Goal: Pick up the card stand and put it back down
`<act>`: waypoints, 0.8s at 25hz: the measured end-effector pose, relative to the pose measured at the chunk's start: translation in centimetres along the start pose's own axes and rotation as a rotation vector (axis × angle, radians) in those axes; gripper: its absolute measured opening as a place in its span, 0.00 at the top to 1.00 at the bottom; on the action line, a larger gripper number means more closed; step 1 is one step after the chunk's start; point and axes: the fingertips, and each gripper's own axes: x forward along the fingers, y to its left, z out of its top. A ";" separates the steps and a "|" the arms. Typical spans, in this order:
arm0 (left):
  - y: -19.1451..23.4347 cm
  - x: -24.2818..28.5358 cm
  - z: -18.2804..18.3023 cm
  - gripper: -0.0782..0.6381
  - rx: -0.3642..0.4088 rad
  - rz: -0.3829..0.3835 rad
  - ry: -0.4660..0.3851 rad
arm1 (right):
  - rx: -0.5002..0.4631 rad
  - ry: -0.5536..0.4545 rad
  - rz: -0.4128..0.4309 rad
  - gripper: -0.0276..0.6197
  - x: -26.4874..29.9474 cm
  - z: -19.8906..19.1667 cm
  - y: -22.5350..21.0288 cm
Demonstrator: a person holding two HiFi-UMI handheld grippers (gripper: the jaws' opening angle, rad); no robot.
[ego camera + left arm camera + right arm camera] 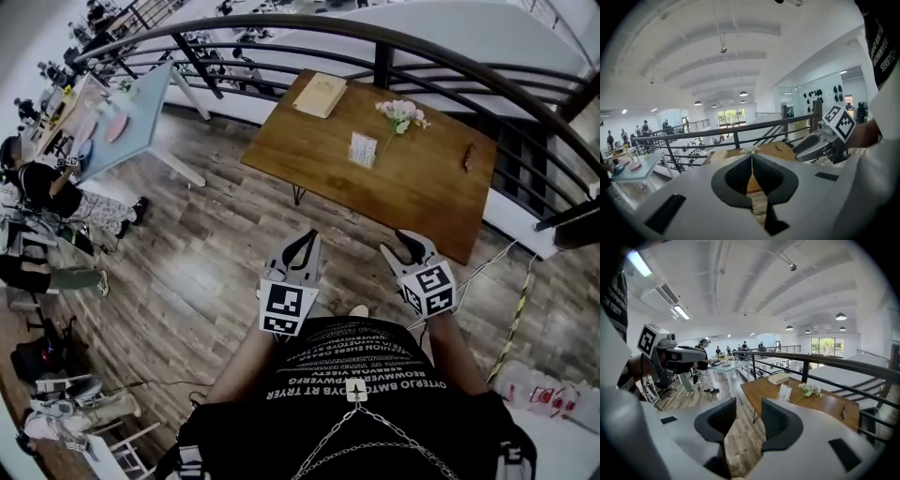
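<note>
Beneath the left fingers and the right fingers, and running on far ahead of them: plank floor, wide under everything. Well beyond the fingertips, a curved dark railing sweeping across the far side. Between railing and fingers, well apart from both tools: brown wooden surface on thin dark legs. Off to the left of the left fingers, near the railing: pale blue table with people beside it.

Close in, side by side above the floor: left gripper and right gripper, each bearing a marker cube, both aimed toward the wooden surface. Left fingers clenched, pads together but for a hairline slit, nothing gripped. Right fingers released, standing well apart, only floor planks showing through the gap.

On the surface's far left corner, ahead of the left fingers: tan book, lying flat. Near the middle of the surface, ahead of the space between the two pairs of fingers and touched by neither: card stand, upright, pale card showing. Just beside it, to the right: sprig of pale flowers, lying down, stem end toward the stand. Farther right, ahead of the right fingers: small dark object, too small to identify.
</note>
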 end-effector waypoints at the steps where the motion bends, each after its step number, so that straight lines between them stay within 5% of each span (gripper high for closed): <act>1: -0.1 0.2 0.0 0.85 0.000 -0.002 0.001 | 0.004 0.002 0.000 0.69 0.1 -0.2 -0.2; 20: 1.5 8.3 0.2 0.85 0.034 -0.183 0.031 | 0.109 0.030 -0.122 0.69 3.0 -0.3 -4.3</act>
